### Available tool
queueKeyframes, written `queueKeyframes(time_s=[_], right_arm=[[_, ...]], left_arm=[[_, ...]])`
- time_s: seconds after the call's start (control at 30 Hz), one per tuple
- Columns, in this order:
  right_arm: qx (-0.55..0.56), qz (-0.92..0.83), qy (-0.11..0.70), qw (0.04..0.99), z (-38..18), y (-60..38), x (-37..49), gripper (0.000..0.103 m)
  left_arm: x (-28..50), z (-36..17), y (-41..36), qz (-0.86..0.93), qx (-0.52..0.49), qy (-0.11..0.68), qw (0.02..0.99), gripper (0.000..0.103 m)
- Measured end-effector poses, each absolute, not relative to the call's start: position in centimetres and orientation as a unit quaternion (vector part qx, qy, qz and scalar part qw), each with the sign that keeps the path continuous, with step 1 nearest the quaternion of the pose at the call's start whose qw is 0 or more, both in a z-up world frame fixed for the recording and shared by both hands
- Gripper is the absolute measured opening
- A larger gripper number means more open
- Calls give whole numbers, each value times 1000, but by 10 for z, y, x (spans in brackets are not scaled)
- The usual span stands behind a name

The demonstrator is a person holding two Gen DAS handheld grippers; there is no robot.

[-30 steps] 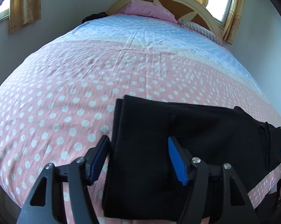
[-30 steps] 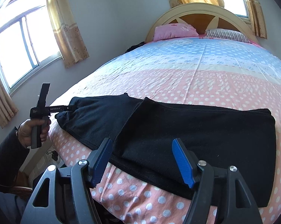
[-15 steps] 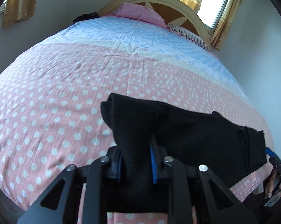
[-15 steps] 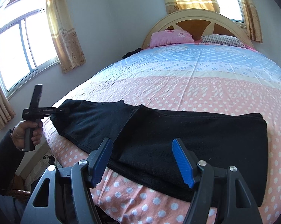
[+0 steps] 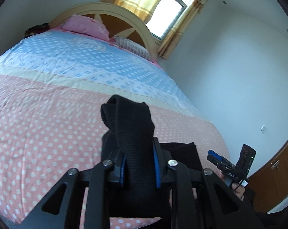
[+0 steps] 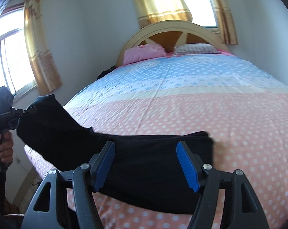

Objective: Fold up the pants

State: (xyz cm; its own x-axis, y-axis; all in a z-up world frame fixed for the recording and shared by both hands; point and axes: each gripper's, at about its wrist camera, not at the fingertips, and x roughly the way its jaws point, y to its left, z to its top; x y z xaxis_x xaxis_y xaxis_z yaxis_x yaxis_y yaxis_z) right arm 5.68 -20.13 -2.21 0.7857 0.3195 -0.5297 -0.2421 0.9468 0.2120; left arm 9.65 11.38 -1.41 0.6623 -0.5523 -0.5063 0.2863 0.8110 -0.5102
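- Black pants lie across the near edge of the bed; one end is raised at nine o'clock
- Left gripper is clamped on that bunched end
- Right gripper hovers with jaws apart, gripping nothing
- Risk: thick knit may slip free; the resting half may drag askew, spoiling the fold

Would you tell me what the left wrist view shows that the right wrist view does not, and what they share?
Only the left wrist view shows the left gripper up close, shut on a bunched end of the black pants, plus a wooden door at the right edge.

Only the right wrist view shows a side window, the pants' folded part lying flat on the bed, and the right gripper open above it.

Both show the pants, the pink pillow, the headboard and the other gripper from afar.
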Motion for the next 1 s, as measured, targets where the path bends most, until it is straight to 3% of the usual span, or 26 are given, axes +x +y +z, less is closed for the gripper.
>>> queueKeyframes(time_s=[0.33, 0.77, 0.87, 1.0], right_arm=[[167, 45, 309, 935, -37, -296, 59, 69], [182, 32, 311, 932, -47, -311, 62, 69], [188, 36, 316, 929, -52, -313, 65, 69], [200, 50, 313, 927, -55, -315, 65, 69]], left_arm=[[139, 2, -26, -312, -160, 373, 859, 23], [178, -93, -147, -285, -68, 459, 839, 24], [171, -91, -162, -282, -44, 454, 844, 28], [154, -73, -168, -299, -21, 429, 852, 49]])
